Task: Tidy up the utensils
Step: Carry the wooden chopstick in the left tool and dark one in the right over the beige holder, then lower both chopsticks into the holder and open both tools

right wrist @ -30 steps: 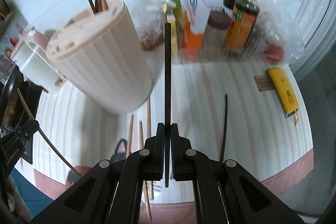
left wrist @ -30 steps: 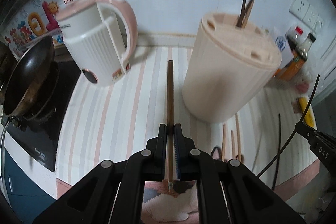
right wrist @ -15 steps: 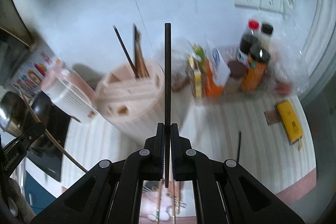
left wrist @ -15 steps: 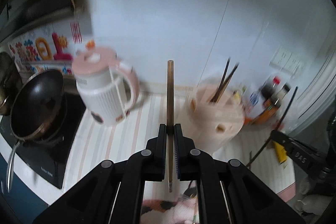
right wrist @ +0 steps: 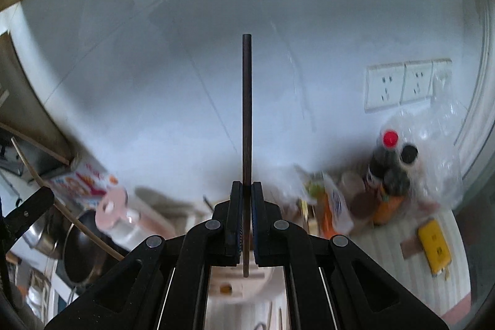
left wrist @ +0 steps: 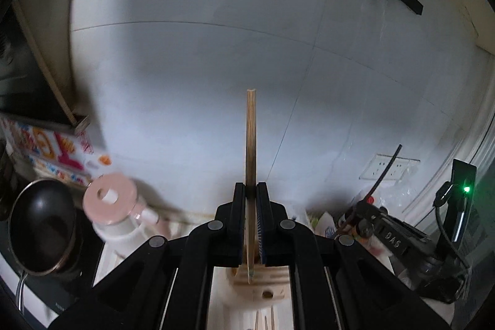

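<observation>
My left gripper [left wrist: 250, 190] is shut on a light wooden chopstick [left wrist: 250, 141] that points up against the white wall. My right gripper [right wrist: 246, 187] is shut on a dark chopstick [right wrist: 246, 113], also pointing up. The cream utensil holder [left wrist: 263, 283] lies low in both views, mostly hidden behind the fingers, and shows again under the right gripper as the holder [right wrist: 235, 283]. The left wrist view catches the right gripper [left wrist: 355, 211] at the right with its dark chopstick [left wrist: 386, 169]. In the right wrist view the wooden chopstick [right wrist: 77, 225] slants in from the left edge.
A pink and white kettle [left wrist: 111, 206] and a black pan [left wrist: 40, 231] stand at the left. Sauce bottles [right wrist: 389, 169], packets and a yellow item [right wrist: 433, 246] crowd the right. Loose chopsticks [left wrist: 266, 317] lie on the striped counter below the holder. Wall sockets [right wrist: 402, 85] are behind.
Both grippers have risen well above the counter, each still holding its chopstick. The holder, kettle and bottles have slid down to the bottom of both views and the wall fills most of them.
</observation>
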Tool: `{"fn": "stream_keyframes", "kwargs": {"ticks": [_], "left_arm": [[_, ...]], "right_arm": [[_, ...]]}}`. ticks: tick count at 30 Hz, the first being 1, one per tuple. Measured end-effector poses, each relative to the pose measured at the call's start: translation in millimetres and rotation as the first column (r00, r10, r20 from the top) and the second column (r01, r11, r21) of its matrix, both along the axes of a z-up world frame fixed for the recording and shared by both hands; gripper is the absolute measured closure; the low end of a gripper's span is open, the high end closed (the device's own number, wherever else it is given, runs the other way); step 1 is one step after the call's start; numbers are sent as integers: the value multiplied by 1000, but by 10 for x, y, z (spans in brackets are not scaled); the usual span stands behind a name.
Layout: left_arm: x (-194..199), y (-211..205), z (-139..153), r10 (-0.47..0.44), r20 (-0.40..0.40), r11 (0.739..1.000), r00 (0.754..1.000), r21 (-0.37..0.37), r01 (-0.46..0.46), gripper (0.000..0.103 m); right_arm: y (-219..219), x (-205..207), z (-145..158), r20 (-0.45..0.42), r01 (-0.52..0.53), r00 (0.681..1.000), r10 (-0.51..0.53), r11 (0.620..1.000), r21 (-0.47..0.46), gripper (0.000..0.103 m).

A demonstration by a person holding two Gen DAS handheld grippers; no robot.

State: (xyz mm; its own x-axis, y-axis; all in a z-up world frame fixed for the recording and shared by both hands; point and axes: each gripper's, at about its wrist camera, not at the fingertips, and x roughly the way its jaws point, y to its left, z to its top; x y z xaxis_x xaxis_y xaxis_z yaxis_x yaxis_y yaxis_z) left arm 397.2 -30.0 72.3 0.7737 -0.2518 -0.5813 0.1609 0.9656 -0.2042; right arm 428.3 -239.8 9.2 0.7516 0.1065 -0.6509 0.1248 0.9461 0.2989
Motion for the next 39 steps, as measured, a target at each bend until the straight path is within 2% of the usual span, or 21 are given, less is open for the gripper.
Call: {"fn": "stream_keyframes", "kwargs": {"ticks": [5,10,14,18,23,31,39], "left_arm": [[334,-214,-212,-16,-33,999,999,27,17,99],[575,-340,-641,-35,-120,998,992,56,42,99],[672,-333,-799,-18,-133,997,991,71,28,98],[765,-307,-828,-9,-133,998,991,63,18,99],[835,-354,-780,-5,-117,998,993,54,11,99],[898,-416,-874,5,-117,996,993,92,6,98],[928,-485,-752,-17,-86,995,996,98,26,99]], "right_arm": [[25,353,-84,-15,0,1000,-1,1000,-9,98],[70,590,-401,-60,-11,998,11,1000,-9,98],[83,669,-588,-92,-26,996,23,999,-26,98],[107,689,-692,-115,-35,993,31,999,-41,98],[71,676,-683,-109,-21,994,17,999,-35,98],[77,714,-768,-114,-30,993,24,999,-45,98],[65,694,-727,-101,-19,995,16,999,-34,98]]}}
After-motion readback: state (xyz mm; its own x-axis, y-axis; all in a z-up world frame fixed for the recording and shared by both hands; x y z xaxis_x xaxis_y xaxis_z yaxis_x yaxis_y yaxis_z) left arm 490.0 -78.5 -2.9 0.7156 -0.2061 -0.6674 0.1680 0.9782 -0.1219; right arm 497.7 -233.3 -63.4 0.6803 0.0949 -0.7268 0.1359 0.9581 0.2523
